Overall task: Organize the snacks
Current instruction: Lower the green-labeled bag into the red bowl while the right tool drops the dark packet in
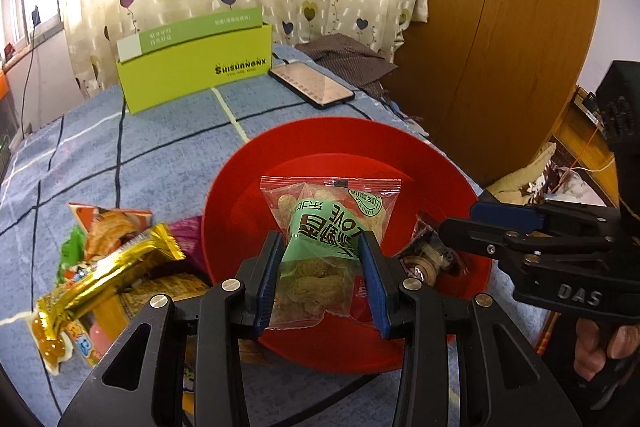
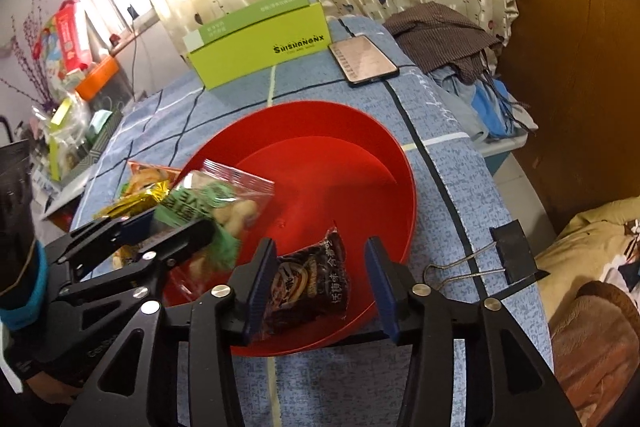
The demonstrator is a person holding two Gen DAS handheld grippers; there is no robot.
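Two grippers are angling steeply down over a red bowl (image 1: 436, 163) that is sitting near the front edge of a table (image 1: 80, 147) covered in blue checked cloth. The left gripper (image 1: 322, 259) is reaching in over the bowl's near rim, and its blue-padded fingers (image 1: 266, 279) are pinching a clear peanut packet (image 1: 320, 223) with a green label, holding it tilted above the bowl's floor. The right gripper (image 2: 320, 267) is leaning in from the right side, a hand (image 1: 600, 343) wrapping its grip. Its fingers (image 2: 382, 283) are standing spread apart, with a dark snack packet (image 2: 312, 283) lying between them on the bowl's near wall; the left pad seems to be touching the packet's edge, the right pad is clear of it. More snacks, among them a gold wrapper (image 1: 108, 279), are lying on the table just left of the bowl.
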